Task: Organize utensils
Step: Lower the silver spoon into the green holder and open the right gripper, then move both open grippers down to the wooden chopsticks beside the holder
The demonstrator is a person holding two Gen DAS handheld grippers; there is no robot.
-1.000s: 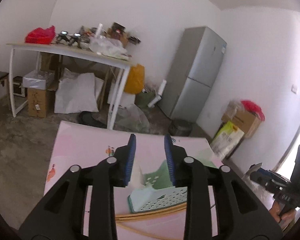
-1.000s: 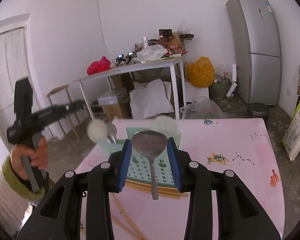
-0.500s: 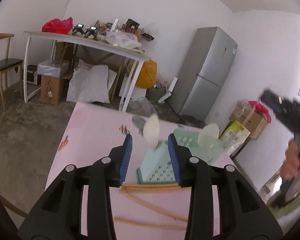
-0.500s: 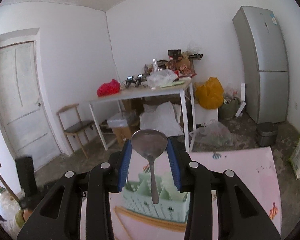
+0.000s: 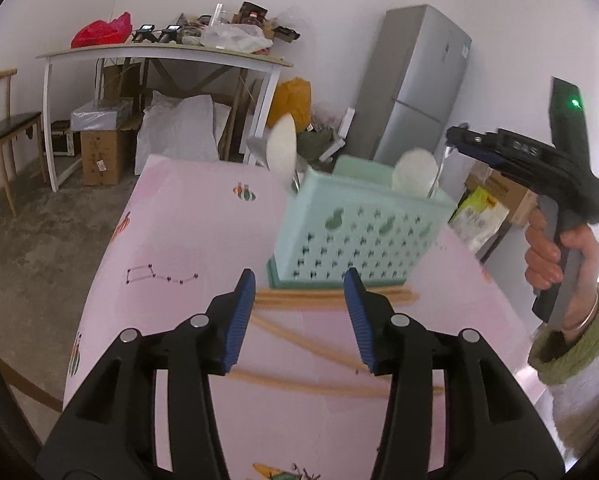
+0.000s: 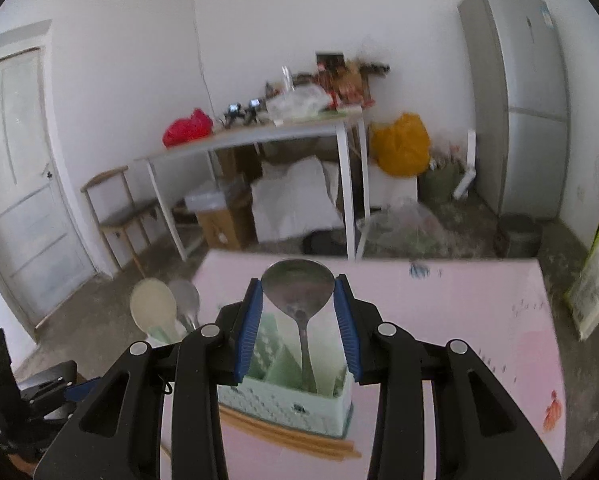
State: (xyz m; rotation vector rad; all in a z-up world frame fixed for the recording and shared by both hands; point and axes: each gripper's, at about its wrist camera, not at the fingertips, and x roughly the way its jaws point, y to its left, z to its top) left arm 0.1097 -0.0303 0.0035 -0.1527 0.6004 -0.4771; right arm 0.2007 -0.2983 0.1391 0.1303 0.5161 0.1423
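Observation:
A mint green perforated utensil basket (image 5: 363,232) stands on the pink table (image 5: 187,240), with white spoons (image 5: 283,152) standing in it. Wooden chopsticks (image 5: 331,294) lie in front of the basket. My left gripper (image 5: 299,320) is open and empty, low over the chopsticks. My right gripper (image 6: 298,330) is shut on a metal spoon (image 6: 298,292), bowl up, its handle reaching down into the basket (image 6: 287,400). In the left wrist view the right gripper (image 5: 539,160) hangs above the basket's right end.
A white spoon (image 6: 155,308) and a metal one (image 6: 185,302) stand at the basket's left end. Behind the pink table are a cluttered white table (image 5: 159,54), a wooden chair (image 5: 7,128), a grey fridge (image 5: 419,88), bags and boxes on the floor.
My left gripper has pulled back and dropped low in front of the basket, over the chopsticks. My right gripper has moved down with the spoon, so its handle now sits in the basket.

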